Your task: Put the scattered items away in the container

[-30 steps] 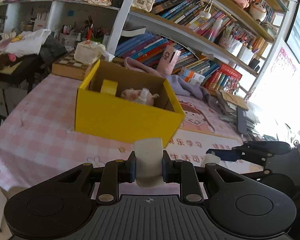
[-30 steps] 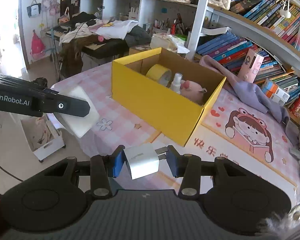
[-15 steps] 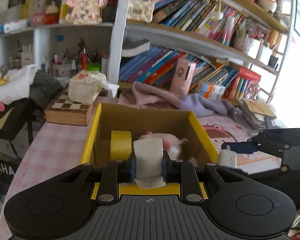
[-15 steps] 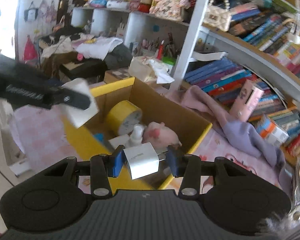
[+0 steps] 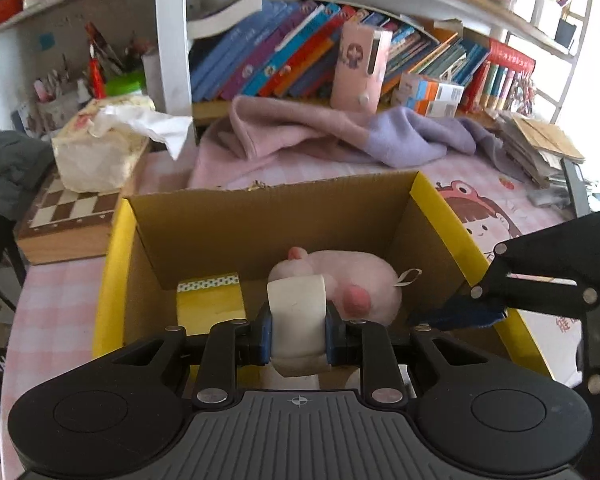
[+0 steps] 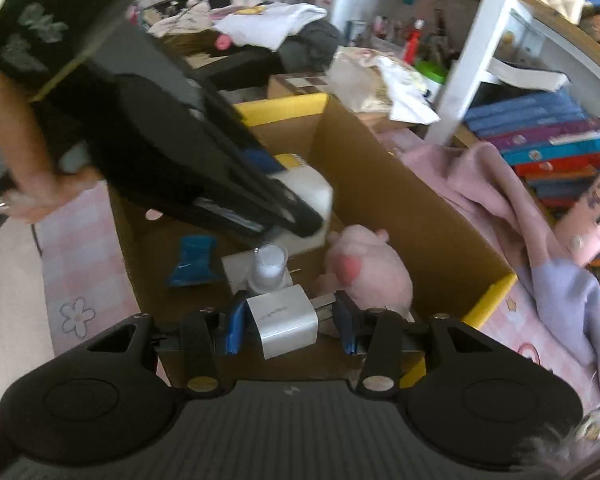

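Observation:
My left gripper is shut on a white soft block and holds it over the open yellow cardboard box. My right gripper is shut on a white charger plug and holds it over the same box, at its near edge. In the box lie a pink plush pig, a yellow tape roll, a small white bottle and a blue packet. The left gripper with its block reaches into the box in the right wrist view.
The box stands on a pink checked tablecloth. Behind it lie a pink and purple cloth, a chessboard box with a tissue pack on it, and shelves of books. A paper stack lies at the right.
Both grippers moved forward from in front of the box to over its opening, each still holding its item. The left gripper now reaches down inside the box.

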